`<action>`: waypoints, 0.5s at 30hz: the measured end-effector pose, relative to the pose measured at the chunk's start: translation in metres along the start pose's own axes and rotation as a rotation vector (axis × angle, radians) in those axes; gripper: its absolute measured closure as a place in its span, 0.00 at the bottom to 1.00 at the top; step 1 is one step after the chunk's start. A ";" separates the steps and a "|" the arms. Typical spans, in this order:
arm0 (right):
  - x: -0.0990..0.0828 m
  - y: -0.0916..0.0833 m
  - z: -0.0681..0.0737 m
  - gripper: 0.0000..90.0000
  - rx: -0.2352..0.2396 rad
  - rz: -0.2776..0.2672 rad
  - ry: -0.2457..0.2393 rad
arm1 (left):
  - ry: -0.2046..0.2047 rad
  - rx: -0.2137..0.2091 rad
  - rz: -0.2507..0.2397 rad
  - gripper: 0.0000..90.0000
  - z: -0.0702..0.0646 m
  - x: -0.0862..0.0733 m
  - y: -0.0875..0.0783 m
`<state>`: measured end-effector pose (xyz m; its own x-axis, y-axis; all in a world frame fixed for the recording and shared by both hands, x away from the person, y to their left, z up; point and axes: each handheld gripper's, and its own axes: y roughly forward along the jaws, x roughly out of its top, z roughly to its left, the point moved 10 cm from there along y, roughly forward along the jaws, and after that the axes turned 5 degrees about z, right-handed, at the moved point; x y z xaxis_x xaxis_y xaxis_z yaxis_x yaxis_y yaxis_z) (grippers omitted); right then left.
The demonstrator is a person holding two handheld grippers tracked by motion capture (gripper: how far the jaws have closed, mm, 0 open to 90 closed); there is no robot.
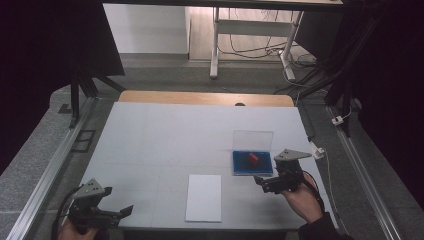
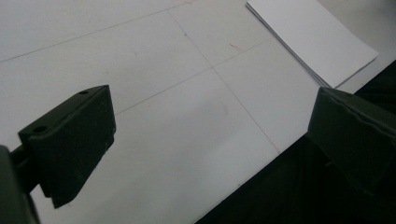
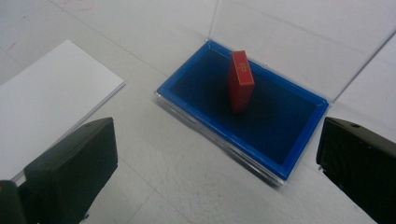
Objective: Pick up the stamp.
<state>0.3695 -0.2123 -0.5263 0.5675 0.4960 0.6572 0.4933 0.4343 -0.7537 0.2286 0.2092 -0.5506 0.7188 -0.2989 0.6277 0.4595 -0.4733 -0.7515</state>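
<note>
Red stamp (image 3: 241, 87) upright in blue ink pad (image 3: 201, 79), clear lid (image 1: 253, 140) raised at far side, on right of table (image 1: 165, 130). Right gripper (image 1: 263, 183) just near of pad, jaws spread, empty. Left gripper (image 1: 122, 212) at near-left edge, jaws apart, nothing held. White paper stack (image 1: 204, 197) between.

Left claw (image 2: 210, 144) gapes wide over the pale surface (image 2: 140, 93), holding nothing; a stack of white paper (image 2: 313, 39) lies at upper right, dark edge at lower right.
</note>
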 end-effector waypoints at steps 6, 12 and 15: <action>0.008 0.013 -0.001 0.00 -0.002 0.025 -0.045 | 0.001 0.001 0.001 0.01 0.000 0.000 0.000; 0.014 0.028 -0.006 0.00 -0.024 0.055 -0.058 | 0.001 0.001 0.004 0.01 0.000 0.000 0.000; 0.018 0.037 -0.008 0.00 -0.020 0.075 -0.072 | 0.001 -0.001 0.004 0.01 0.000 0.000 0.000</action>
<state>0.4032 -0.1933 -0.5423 0.5547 0.5797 0.5968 0.4649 0.3789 -0.8002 0.2288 0.2091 -0.5510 0.7201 -0.3014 0.6250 0.4565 -0.4726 -0.7538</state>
